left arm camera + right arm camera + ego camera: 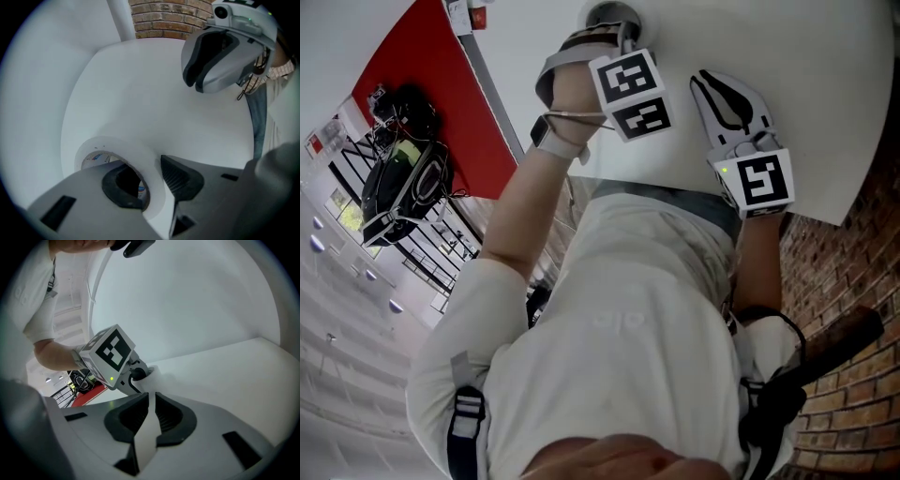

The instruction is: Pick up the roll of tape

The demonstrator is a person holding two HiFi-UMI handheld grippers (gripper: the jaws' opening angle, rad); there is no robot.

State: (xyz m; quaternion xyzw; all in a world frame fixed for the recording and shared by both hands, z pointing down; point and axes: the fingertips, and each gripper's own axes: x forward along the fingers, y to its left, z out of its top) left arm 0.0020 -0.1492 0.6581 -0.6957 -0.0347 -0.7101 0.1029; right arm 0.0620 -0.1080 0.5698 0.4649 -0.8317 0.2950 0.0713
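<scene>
Surface: white round table [140, 93], with a brick wall [168, 18] behind.
Tape [133, 152]: white roll lying flat on the table, core facing up.
Left gripper [152, 183]: pointing down onto the tape, one jaw inside the core, the other against the outer face, clamped on the roll's wall.
Right gripper [151, 416]: over the table, apart from the tape, jaws narrow with only a thin slit between the pads, holding nothing.
</scene>
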